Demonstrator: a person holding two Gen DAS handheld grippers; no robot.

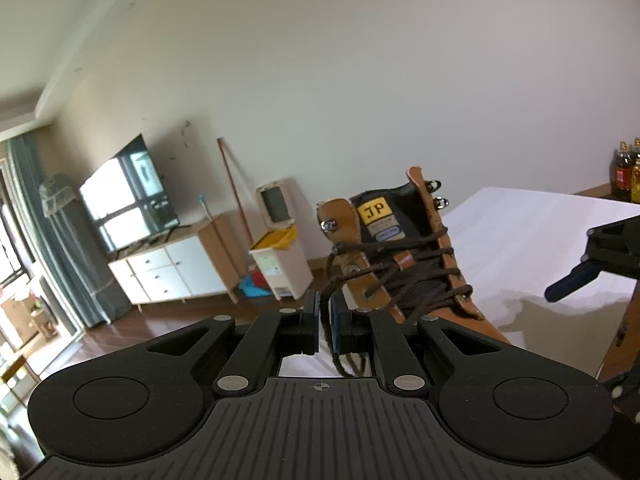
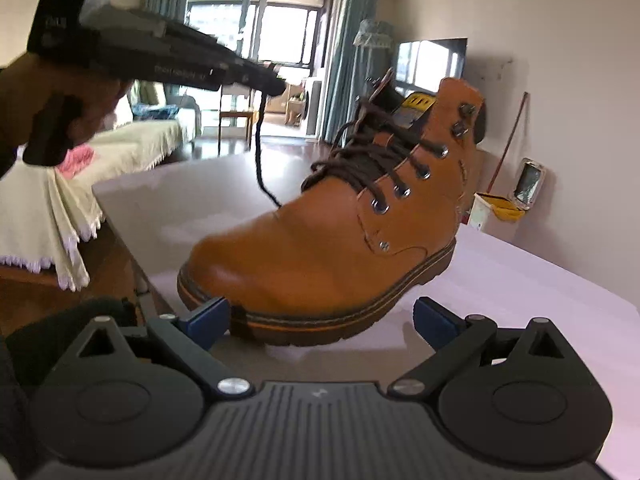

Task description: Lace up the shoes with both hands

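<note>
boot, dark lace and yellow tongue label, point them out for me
boot [image 2: 312,248], right wrist view, on the toe leather
dark lace [image 1: 327,300], left wrist view, on the strand at the pads
yellow tongue label [image 1: 375,212], left wrist view, label centre

This is a home living room. Ahead and to the left of the left hand-held gripper [image 1: 325,316], a flat television [image 1: 128,192] stands on a low white cabinet [image 1: 168,272] against a plain wall, with a pedal bin [image 1: 280,256] and a leaning broom [image 1: 234,200] just beside it. Beyond the right hand-held gripper [image 2: 322,320], long teal curtains [image 2: 348,40] frame balcony windows [image 2: 280,20], and a sofa under a cream throw [image 2: 60,184] sits to its left on dark wooden flooring [image 1: 168,324]. Bottles [image 1: 626,172] stand far right.
</note>
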